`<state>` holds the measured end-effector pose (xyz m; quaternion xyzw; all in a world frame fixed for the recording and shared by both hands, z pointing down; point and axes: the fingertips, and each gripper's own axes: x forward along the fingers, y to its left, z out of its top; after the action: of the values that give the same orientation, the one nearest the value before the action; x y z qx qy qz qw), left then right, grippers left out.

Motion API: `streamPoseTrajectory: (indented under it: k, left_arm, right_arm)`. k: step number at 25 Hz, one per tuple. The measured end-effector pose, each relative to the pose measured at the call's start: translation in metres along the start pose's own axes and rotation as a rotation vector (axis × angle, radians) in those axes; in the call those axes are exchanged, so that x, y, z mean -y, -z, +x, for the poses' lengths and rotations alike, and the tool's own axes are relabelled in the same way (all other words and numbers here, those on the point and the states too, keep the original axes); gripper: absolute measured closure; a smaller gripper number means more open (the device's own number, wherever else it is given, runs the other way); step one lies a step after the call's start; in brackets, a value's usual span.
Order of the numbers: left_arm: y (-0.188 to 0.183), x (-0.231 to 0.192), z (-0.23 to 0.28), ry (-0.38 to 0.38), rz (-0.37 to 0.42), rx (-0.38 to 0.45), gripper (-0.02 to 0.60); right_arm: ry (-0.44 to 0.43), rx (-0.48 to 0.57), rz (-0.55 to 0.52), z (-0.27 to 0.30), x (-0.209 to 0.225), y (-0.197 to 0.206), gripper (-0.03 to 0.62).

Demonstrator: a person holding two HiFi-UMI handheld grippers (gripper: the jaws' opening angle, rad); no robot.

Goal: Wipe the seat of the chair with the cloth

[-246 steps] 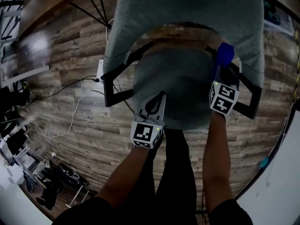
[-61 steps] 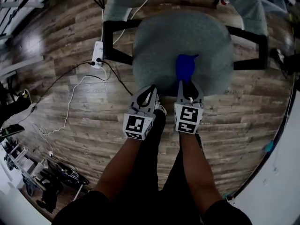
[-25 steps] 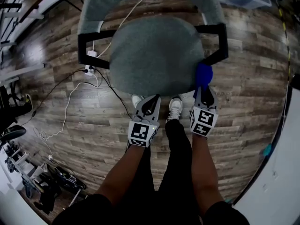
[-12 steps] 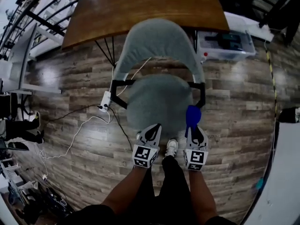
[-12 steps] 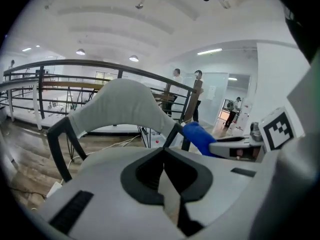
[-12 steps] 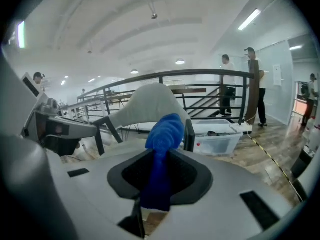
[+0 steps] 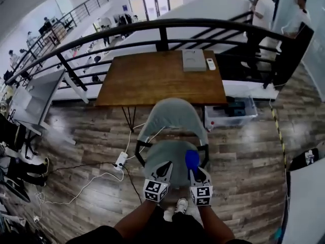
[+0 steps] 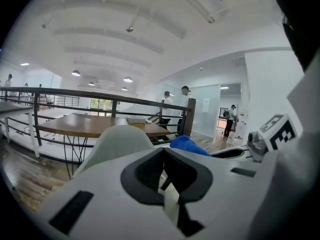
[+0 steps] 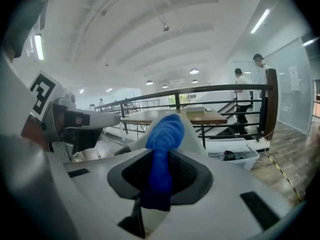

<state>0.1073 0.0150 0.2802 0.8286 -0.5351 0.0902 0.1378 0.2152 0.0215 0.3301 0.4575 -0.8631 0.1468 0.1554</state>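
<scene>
Bunched, soft blue cloth (image 9: 164, 134) is clamped in right gripper (image 9: 160, 181); left gripper (image 8: 165, 173) is closed, empty, at rounded grey seat (image 7: 170, 152) front edge.

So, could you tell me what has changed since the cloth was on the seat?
The right gripper has drawn the blue cloth back off the seat and raised it, now pointing level towards the table. The left gripper rose alongside. Unchanged: right shut on the cloth, left shut and empty, chair in place.
</scene>
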Motion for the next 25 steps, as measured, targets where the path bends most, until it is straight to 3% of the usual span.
streamPoseTrajectory:
  k: [11,17,25]
  left_arm:
    - [-0.095,0.001,-0.041,-0.009,0.074,0.144,0.575]
    - [-0.115,-0.004,-0.066,-0.033,0.110,0.232,0.575]
    - [-0.146,-0.001,-0.078,-0.026,0.148,0.285,0.575]
  right_arm:
    - [-0.017,0.186,-0.073,-0.025,-0.017,-0.104,0.502]
    - [-0.017,0.315,-0.124,-0.041,-0.029,-0.145,0.502]
    - [-0.038,0.381,-0.146,-0.050,-0.042,-0.178,0.502]
